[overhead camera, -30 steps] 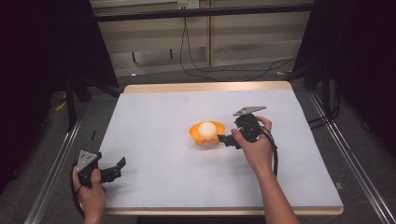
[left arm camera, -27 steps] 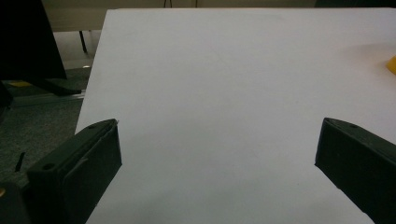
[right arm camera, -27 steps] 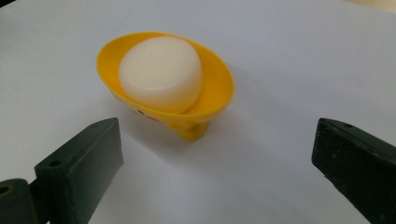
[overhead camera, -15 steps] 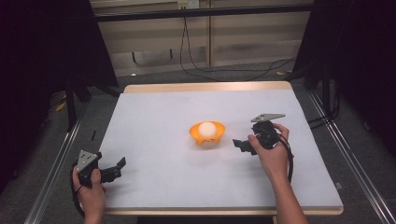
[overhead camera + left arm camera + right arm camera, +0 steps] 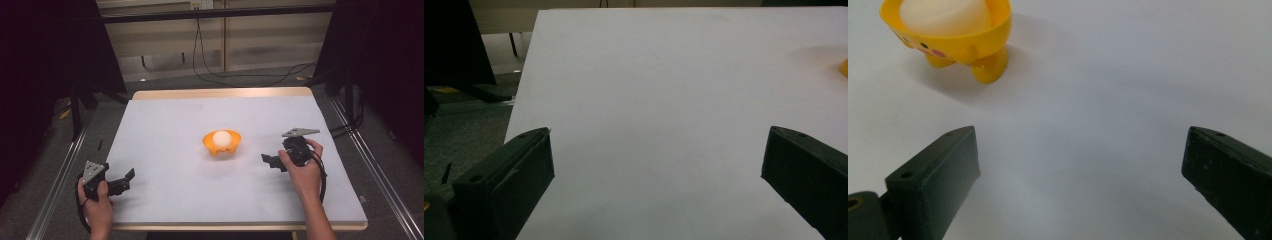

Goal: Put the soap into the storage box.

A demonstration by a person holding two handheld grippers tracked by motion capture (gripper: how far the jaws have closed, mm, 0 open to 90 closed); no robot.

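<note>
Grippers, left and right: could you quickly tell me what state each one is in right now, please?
Left gripper: open, holding nothing, over bare table.
Right gripper: open, holding nothing, apart from the yellow cup.

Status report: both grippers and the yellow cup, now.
Left gripper open, idle at table's near-left corner. Right gripper open, empty, right of yellow cup. White ball seated in cup. Nothing between.

Yellow cup (image 5: 221, 141) with white ball (image 5: 221, 137) mid-table: the sole obstacle. Bare sheet all round it. Right gripper (image 5: 272, 162) right of the cup, well apart, jaws wide; left gripper (image 5: 125, 180) far to its near-left, clear sheet between.
</note>
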